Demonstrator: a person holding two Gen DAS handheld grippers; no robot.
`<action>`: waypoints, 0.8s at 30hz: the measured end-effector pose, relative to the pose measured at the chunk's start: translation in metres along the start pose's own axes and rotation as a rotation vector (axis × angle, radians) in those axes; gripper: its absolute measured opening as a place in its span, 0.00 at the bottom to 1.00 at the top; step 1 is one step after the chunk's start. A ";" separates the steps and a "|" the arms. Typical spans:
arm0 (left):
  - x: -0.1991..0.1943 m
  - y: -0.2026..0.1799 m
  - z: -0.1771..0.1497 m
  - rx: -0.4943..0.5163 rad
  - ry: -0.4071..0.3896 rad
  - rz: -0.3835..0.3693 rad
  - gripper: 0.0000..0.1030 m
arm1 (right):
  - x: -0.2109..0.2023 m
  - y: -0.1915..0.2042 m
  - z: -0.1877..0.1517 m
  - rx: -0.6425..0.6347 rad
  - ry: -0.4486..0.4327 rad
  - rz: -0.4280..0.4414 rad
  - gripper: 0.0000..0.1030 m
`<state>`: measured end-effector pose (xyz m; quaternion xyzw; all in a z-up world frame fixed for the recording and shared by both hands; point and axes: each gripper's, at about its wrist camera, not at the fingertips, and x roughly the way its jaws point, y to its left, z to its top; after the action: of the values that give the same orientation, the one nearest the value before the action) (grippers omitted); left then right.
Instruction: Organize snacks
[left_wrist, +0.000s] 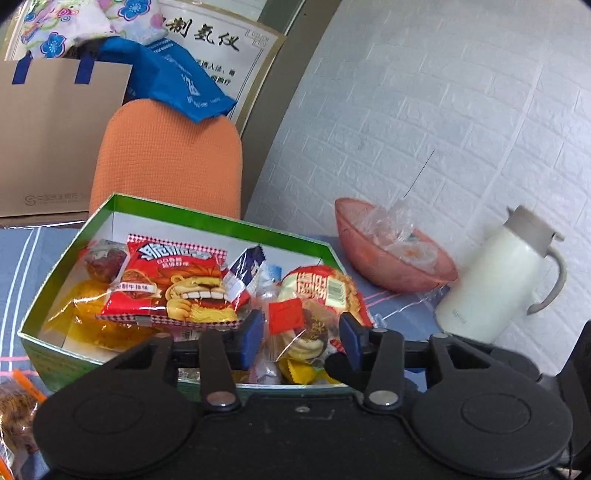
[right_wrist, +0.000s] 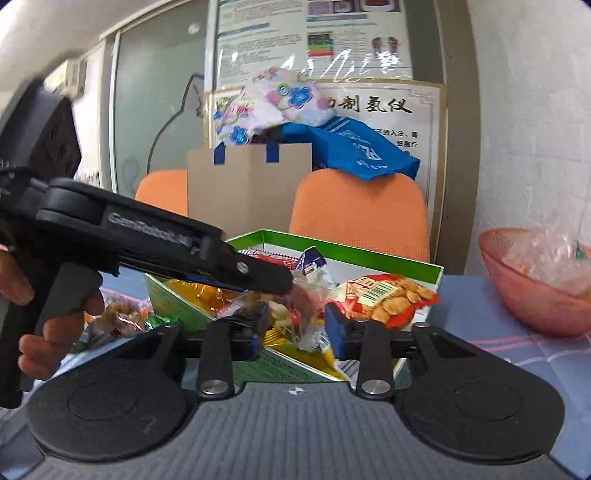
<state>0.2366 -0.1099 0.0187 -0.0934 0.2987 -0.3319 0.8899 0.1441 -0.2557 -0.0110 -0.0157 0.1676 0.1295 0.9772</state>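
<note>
Left wrist view: green box sat on the blue tablecloth, already well filled. Inside: red noodle-snack pack, yellow-wrapped pieces at the left, a dark cake in clear wrap in the far corner, a small blue-white sachet, and a clear bag of mixed snacks at the right. Left gripper hung over the near edge of the box with jaws wide apart; the mixed bag showed between the pads, but no pad pressed on it, so I'd call it released, not held. One bagged snack lay outside the box at the lower left. Pink bowl and white jug stood off to the right, not involved.

Right wrist view: right gripper had jaws narrowed around a small clear-wrapped snack over the near corner of the box; pads looked close on it, but whether they actually pinched it I couldn't tell. Red cracker pack lay in the box just beyond. The left gripper, held by a hand, reached in from the side. More wrapped snacks sat on the table left of the box.

Judgement: mostly done; loose snacks left of the box remained.
</note>
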 end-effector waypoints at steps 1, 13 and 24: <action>0.003 0.000 0.000 -0.006 0.005 0.001 0.88 | 0.005 0.002 0.001 -0.008 0.009 -0.003 0.42; -0.039 0.003 -0.021 -0.054 -0.089 0.046 1.00 | -0.009 0.014 -0.001 -0.027 -0.054 -0.024 1.00; -0.129 0.073 -0.046 -0.199 -0.199 0.298 1.00 | -0.040 0.043 -0.014 -0.003 -0.029 0.078 1.00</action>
<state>0.1710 0.0301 0.0160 -0.1679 0.2513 -0.1544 0.9407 0.0918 -0.2257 -0.0103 -0.0089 0.1535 0.1677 0.9738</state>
